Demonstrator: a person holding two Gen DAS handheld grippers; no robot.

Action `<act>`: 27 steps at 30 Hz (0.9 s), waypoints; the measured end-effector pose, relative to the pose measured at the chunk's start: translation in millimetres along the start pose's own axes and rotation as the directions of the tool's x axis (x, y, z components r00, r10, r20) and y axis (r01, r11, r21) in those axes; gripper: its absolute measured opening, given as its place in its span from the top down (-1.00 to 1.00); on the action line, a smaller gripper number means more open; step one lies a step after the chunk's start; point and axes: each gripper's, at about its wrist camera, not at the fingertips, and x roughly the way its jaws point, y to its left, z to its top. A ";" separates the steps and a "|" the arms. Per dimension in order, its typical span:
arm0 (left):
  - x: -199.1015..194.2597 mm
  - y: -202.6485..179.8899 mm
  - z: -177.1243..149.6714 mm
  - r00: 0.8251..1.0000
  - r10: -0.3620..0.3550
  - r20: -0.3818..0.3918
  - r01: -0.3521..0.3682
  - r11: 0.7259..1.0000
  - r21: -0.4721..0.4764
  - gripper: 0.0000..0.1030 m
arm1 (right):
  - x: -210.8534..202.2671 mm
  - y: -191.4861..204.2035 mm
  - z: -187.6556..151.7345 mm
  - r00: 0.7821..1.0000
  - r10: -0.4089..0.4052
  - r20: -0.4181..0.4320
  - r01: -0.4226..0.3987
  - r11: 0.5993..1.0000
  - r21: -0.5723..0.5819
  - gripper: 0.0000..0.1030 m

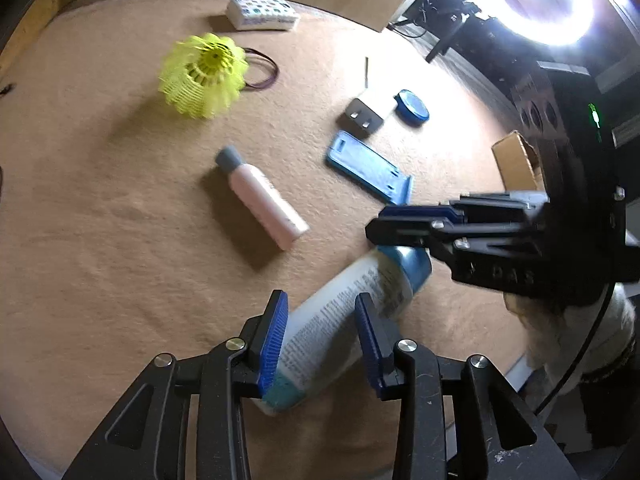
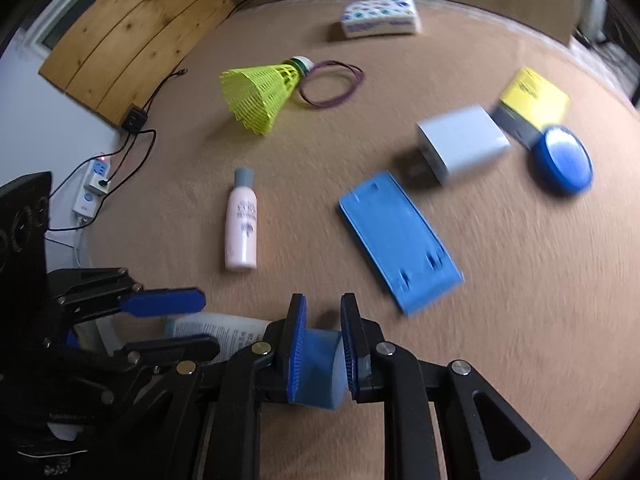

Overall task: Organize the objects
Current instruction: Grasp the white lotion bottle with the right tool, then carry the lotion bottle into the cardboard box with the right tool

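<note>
A: Why do we have both grippers on the tube (image 1: 344,320)?

B: Right gripper (image 2: 323,356) clamps its blue cap (image 2: 318,368); left gripper (image 1: 320,336) straddles the body, jaws loose, above the counter (image 1: 120,240), likely handing over.

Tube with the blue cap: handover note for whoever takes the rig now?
Right gripper: shut on the blue cap of the tube.
Left gripper: tube body between its fingers; grip unclear.
Loose on the table: pink bottle, shuttlecock, blue tray, charger, blue tin, tissue pack, yellow box.
Done: nothing visibly sorted.
Left: place the tube, then the rest.
</note>
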 end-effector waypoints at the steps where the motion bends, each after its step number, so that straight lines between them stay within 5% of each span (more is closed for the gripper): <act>1: 1.9 -3.0 -0.1 1.000 -0.008 -0.005 0.008 1.000 0.007 0.27 | -3.3 -3.9 -5.4 1.000 -0.006 0.008 0.006 1.000 0.016 0.67; 10: 9.3 -10.8 -12.2 0.997 -0.070 -0.036 0.070 0.997 -0.014 0.26 | -42.1 -48.4 -58.0 0.992 0.022 0.121 -0.054 0.963 0.265 0.56; 12: 9.4 -14.9 -18.1 0.997 -0.069 -0.048 0.068 0.998 -0.012 0.26 | -47.8 -48.3 -71.6 0.991 0.022 0.135 -0.059 0.957 0.283 0.40; 18: 20.5 -37.8 -39.5 0.989 -0.102 -0.108 0.105 0.994 0.023 0.26 | -46.3 -32.0 -93.3 0.985 0.077 0.156 -0.122 0.945 0.302 0.39; 27: 27.8 -59.8 -41.8 0.991 -0.081 -0.103 0.091 0.991 0.095 0.24 | -24.7 -23.9 -93.5 0.976 0.166 0.137 -0.203 0.926 0.318 0.39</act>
